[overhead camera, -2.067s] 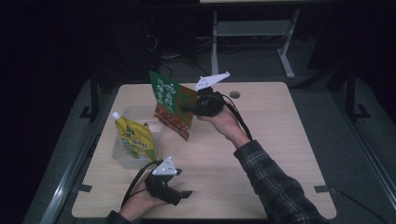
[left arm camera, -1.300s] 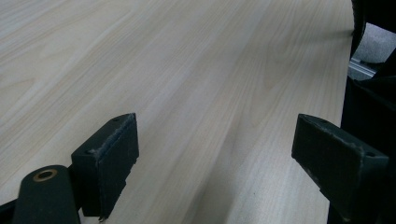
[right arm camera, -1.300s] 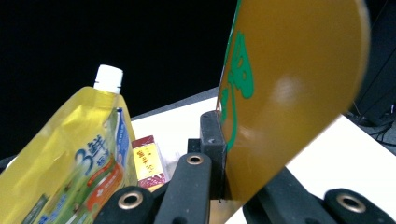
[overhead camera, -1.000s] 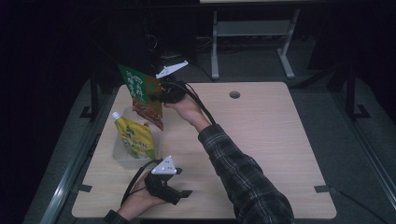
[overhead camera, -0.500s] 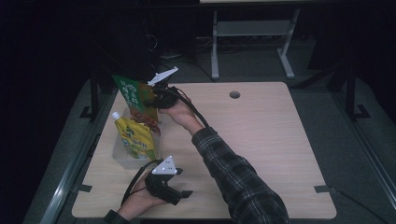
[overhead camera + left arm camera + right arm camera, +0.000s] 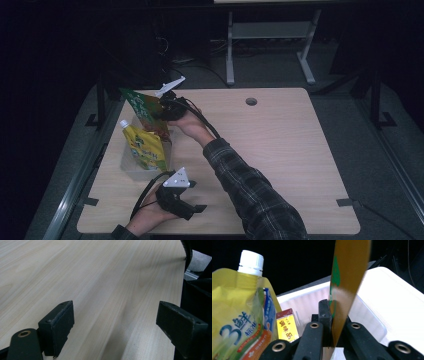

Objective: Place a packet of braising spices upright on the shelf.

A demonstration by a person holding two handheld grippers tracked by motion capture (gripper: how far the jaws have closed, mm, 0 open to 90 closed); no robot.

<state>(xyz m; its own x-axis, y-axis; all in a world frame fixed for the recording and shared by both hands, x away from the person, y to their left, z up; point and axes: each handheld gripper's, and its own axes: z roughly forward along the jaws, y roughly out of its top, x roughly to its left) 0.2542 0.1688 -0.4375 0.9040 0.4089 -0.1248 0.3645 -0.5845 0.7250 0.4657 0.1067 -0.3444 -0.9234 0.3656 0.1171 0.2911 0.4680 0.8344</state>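
Step in hand: looks like packing the white bin (image 6: 131, 169) by the left edge of the bench (image 6: 280, 150). The right tongs (image 6: 161, 111) have the green-and-brown packet (image 6: 145, 111) up over the bin's far end, not dropped in yet.

Right tongs: clamped tight on the packet's lower edge; in the right gripper view the packet (image 6: 345, 282) stands edge-on between the jaws, with the bin's white wall (image 6: 384, 297) right behind and below.

Left tongs: parked near the front edge of the bench (image 6: 181, 200), jaws wide apart, nothing in them (the left gripper view just looks across bare wood (image 6: 100, 277)).

Already in the bin: the yellow spout pouch (image 6: 144, 146) with its white cap, standing up at the near end, plus a small red-and-yellow sachet (image 6: 287, 326) tucked beside it.

Next move, my guess: lower the packet into the free space behind the pouch, keeping it upright so it slides down along the wall instead of landing on the pouch's cap, then let go. Space looks tight-ish, so go slow.

Changed since two seconds ago: the packet was being held over the middle-back of the bench then; the right arm has since swung it across to the left and it now hangs over the bin. The left tongs haven't budged.
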